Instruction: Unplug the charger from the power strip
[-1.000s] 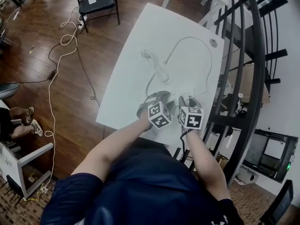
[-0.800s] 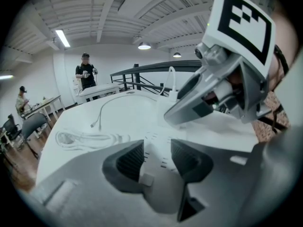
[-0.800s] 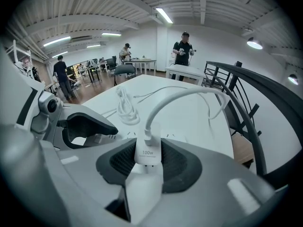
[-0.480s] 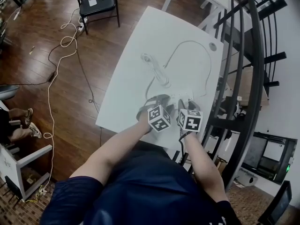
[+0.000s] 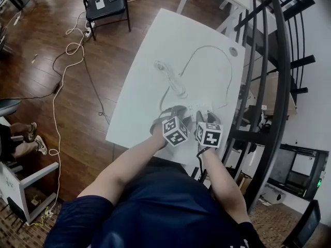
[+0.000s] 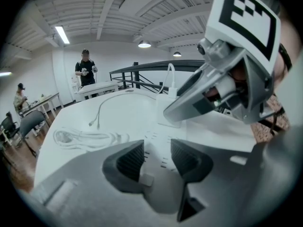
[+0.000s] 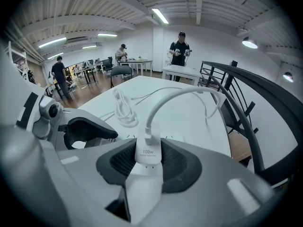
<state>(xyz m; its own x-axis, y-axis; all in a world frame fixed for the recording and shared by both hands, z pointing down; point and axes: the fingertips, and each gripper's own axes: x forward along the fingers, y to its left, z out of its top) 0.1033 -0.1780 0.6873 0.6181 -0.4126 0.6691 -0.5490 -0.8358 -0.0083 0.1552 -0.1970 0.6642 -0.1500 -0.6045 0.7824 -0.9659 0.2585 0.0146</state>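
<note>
Two grippers sit near the front edge of the white table (image 5: 150, 61). On the left, the left gripper (image 6: 156, 161) pinches the white power strip (image 6: 161, 136) by its sides. On the right, the right gripper (image 7: 147, 165) squeezes the white charger (image 7: 147, 151), which stands on the strip.

Item count, counter and floor.
One counter (image 5: 150, 92), one power strip (image 6: 161, 136), one charger (image 7: 148, 151), one coiled cable (image 5: 175, 80); two grippers, the left gripper (image 6: 157, 161) and the right gripper (image 7: 149, 163); on the floor (image 5: 36, 61), one chair (image 5: 122, 5) carrying two small flat devices.
</note>
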